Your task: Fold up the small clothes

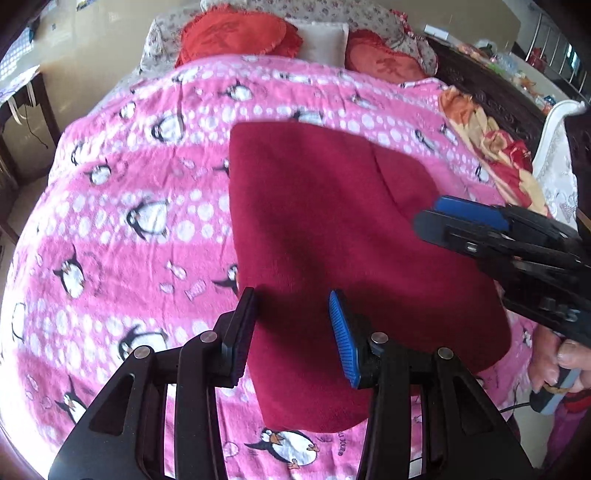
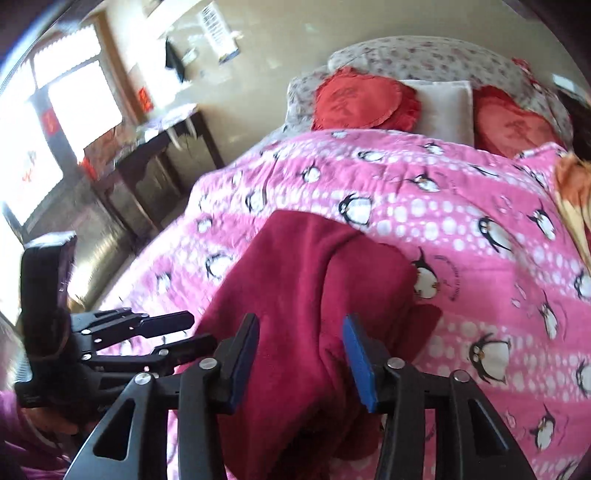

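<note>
A dark red fleece garment (image 1: pixel 332 236) lies folded on the pink penguin blanket (image 1: pixel 122 229); it also shows in the right wrist view (image 2: pixel 306 280). My left gripper (image 1: pixel 291 299) is open and empty, hovering over the garment's near left part. My right gripper (image 2: pixel 299 325) is open over the garment's near end, nothing between its pads. In the left wrist view the right gripper (image 1: pixel 424 214) reaches in from the right above the garment's right edge. In the right wrist view the left gripper (image 2: pixel 199 328) sits at the lower left beside the garment.
Two red heart cushions (image 1: pixel 236 35) and a white pillow (image 1: pixel 325 40) lie at the bed's head. An orange-and-red cloth (image 1: pixel 491 147) lies along the right edge by a dark wooden bed frame (image 1: pixel 487 85). A dark desk (image 2: pixel 155 162) stands left of the bed.
</note>
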A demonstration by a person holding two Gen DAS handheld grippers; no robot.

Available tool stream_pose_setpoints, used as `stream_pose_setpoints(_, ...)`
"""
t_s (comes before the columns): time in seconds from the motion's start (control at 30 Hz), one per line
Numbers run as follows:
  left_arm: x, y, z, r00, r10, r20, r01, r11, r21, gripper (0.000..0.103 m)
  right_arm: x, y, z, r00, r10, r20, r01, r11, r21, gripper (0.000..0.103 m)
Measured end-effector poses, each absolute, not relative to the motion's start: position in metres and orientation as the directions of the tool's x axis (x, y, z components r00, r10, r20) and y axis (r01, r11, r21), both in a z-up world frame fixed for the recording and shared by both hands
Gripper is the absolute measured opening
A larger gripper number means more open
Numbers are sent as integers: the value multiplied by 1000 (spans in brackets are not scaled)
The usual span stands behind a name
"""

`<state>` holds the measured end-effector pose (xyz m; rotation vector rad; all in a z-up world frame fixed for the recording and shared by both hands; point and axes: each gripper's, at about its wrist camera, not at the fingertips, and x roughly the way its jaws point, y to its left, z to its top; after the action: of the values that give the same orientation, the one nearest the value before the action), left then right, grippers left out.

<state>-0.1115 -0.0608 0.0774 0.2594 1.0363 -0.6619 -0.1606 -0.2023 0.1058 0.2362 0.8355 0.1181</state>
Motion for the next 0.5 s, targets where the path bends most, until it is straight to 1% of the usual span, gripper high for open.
stream_pose_setpoints(0.07, -116, -61, 73, 360, -374, -855, 619, 781, -81, 43, -150, -198, 87, 635, 153, -757, -1, 980, 197, 32)
stream_pose_setpoints(0.13, -118, -63, 71, 351, -378, -856, 628, 773, -84, 46, -143, -203, 62, 585, 90, -806, 43, 989, 141, 31)
stream_pose_setpoints(0.17, -119, -63, 70, 359, -372, -856, 628, 774, -74, 46, -143, -209, 50, 570, 99, -816, 54, 986, 157, 31)
stream_pose_setpoints(0.2, -120, -65, 70, 364, -368, -856, 631, 773, -64, 47, -147, -217, 45, 585, 120, -802, 60, 980, 190, 31)
stream_pose_setpoints(0.27, -119, -65, 70, 366, -364, -856, 629, 775, -61, 49, -154, -222, 50, 594, 141, -792, 61, 974, 220, 31)
stream_pose_setpoints(0.37, -116, -63, 69, 364, -369, -855, 617, 784, -76, 49, -163, -214, 70, 601, 123, -790, 45, 981, 187, 31)
stream_pose_setpoints(0.5, -119, -61, 69, 370, -370, -853, 611, 788, -77, 49, -184, -198, 87, 619, 146, -772, -11, 984, 178, 32)
